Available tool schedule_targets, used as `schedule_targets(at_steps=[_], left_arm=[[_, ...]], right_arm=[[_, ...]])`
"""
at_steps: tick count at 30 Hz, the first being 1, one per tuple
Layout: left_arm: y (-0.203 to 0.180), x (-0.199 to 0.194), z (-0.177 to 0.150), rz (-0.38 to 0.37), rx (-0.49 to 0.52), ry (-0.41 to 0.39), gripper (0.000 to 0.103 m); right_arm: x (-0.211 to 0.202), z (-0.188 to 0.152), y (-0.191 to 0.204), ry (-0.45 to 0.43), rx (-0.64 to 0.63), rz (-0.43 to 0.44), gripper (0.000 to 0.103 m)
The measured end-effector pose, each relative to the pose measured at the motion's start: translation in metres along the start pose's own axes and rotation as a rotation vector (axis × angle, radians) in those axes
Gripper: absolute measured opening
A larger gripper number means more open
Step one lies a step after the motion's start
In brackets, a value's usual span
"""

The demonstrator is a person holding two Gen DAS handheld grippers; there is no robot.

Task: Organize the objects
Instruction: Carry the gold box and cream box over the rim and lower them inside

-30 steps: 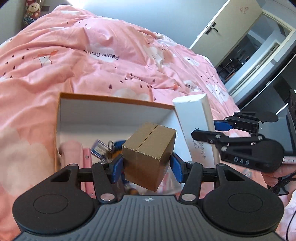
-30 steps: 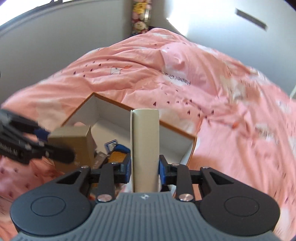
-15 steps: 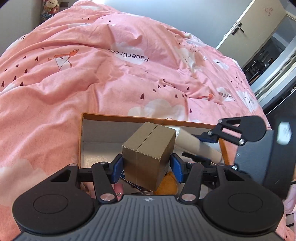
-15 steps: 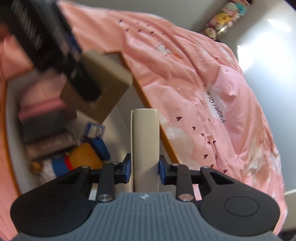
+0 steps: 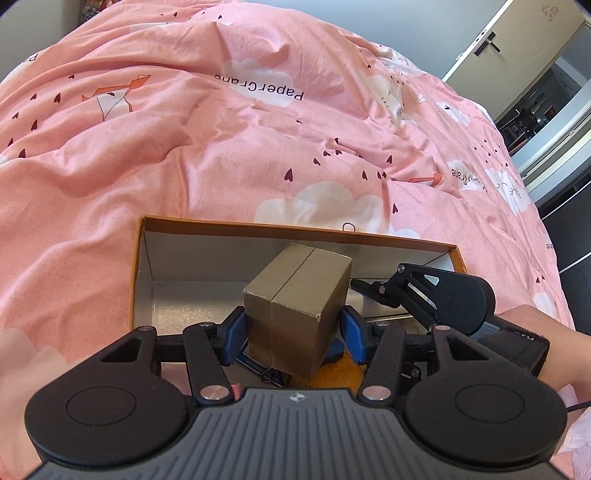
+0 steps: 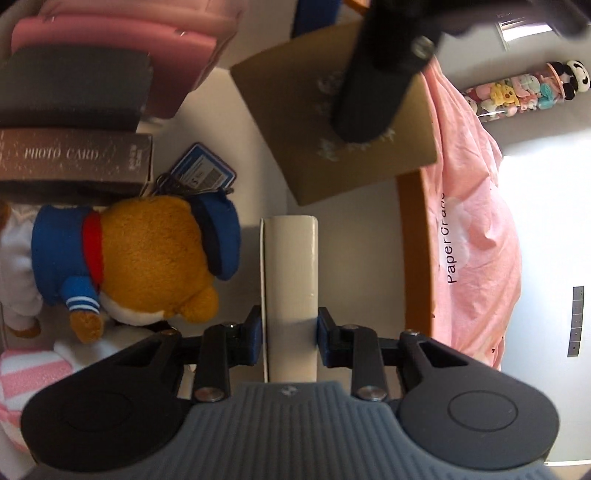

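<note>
My left gripper (image 5: 293, 332) is shut on a small brown cardboard box (image 5: 295, 310), held over the open orange-rimmed storage box (image 5: 258, 226) on the pink bed. My right gripper (image 6: 290, 334) is shut on a long white box (image 6: 290, 280), lowered inside the storage box near its right wall. In the right wrist view the brown box (image 6: 314, 122) hangs just ahead, with a left gripper finger (image 6: 373, 88) across it. The right gripper (image 5: 439, 299) shows in the left wrist view at the storage box's right end, a hand behind it.
Inside the storage box lie a plush bear in blue (image 6: 140, 258), a blue tag with keys (image 6: 203, 173), a "PHOTO CARD" box (image 6: 74, 158), a dark case (image 6: 74, 88) and pink items (image 6: 110, 33). The pink duvet (image 5: 258, 129) surrounds it; a door (image 5: 509, 48) stands far right.
My right gripper rolled and sank into the storage box with the white box. My left gripper moved forward and down over the box, still gripping the brown box.
</note>
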State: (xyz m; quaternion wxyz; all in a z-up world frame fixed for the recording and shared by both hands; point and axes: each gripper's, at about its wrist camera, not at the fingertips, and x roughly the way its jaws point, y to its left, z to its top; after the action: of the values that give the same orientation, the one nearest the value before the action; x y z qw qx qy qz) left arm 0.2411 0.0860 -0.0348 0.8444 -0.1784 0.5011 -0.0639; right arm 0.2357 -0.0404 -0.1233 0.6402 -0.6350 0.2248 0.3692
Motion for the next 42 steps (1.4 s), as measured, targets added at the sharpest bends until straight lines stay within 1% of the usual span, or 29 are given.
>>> schedule_targets(at_steps=[3,4,5,6,8,11,12,13,15,19,22,25,27,29,33,35,38,40,42], left_arm=[[0.000,0.006,0.001,0.006,-0.002,0.010,0.062],[0.000,0.007,0.001,0.007,-0.003,0.014,0.062],[0.000,0.009,0.001,0.007,-0.003,0.016,0.062],[0.000,0.010,0.001,0.007,-0.005,0.019,0.062],[0.000,0.012,0.001,0.007,-0.004,0.023,0.062],[0.000,0.015,0.000,0.010,-0.006,0.031,0.062],[0.000,0.016,0.000,0.012,-0.007,0.033,0.062],[0.001,0.016,0.000,0.017,-0.010,0.035,0.062],[0.003,0.018,0.000,0.024,-0.016,0.037,0.062],[0.008,0.018,0.001,0.039,-0.029,0.039,0.062],[0.011,0.017,0.003,0.043,-0.032,0.039,0.062],[0.010,0.018,0.006,0.047,-0.032,0.040,0.062],[0.011,0.021,0.007,0.050,-0.035,0.052,0.062],[0.009,0.024,0.006,0.077,-0.024,0.059,0.062],[-0.003,0.030,0.003,0.151,0.045,0.062,0.062],[-0.007,0.035,0.003,0.195,0.071,0.077,0.062],[-0.013,0.045,0.007,0.243,0.099,0.119,0.062],[-0.018,0.053,0.009,0.286,0.123,0.154,0.063],[-0.021,0.061,0.011,0.305,0.130,0.187,0.063]], right_arm=[[0.001,-0.002,-0.004,0.001,0.015,0.008,0.033],[0.001,-0.003,-0.006,0.002,0.026,0.013,0.037],[0.000,-0.004,-0.011,0.002,0.045,0.022,0.039],[-0.002,-0.006,-0.016,0.000,0.069,0.043,0.041],[-0.007,-0.011,-0.027,-0.003,0.123,0.105,0.041],[-0.013,-0.022,-0.043,0.006,0.199,0.171,0.042],[-0.013,-0.025,-0.049,0.016,0.235,0.191,0.039],[-0.012,-0.028,-0.054,0.025,0.271,0.206,0.031],[-0.010,-0.033,-0.061,0.039,0.326,0.236,0.026],[-0.003,-0.039,-0.065,0.064,0.381,0.229,0.019],[0.002,-0.041,-0.072,0.060,0.435,0.222,0.018],[0.008,-0.040,-0.078,0.082,0.474,0.192,0.016],[0.009,-0.039,-0.081,0.085,0.489,0.193,0.015],[0.007,-0.039,-0.083,0.083,0.504,0.195,0.015],[-0.002,-0.040,-0.079,0.081,0.542,0.181,0.015],[-0.007,-0.042,-0.077,0.083,0.574,0.180,0.015],[-0.016,-0.043,-0.077,0.063,0.599,0.172,0.016],[-0.021,-0.039,-0.068,0.044,0.596,0.172,0.016],[-0.024,-0.037,-0.069,0.035,0.601,0.168,0.016]])
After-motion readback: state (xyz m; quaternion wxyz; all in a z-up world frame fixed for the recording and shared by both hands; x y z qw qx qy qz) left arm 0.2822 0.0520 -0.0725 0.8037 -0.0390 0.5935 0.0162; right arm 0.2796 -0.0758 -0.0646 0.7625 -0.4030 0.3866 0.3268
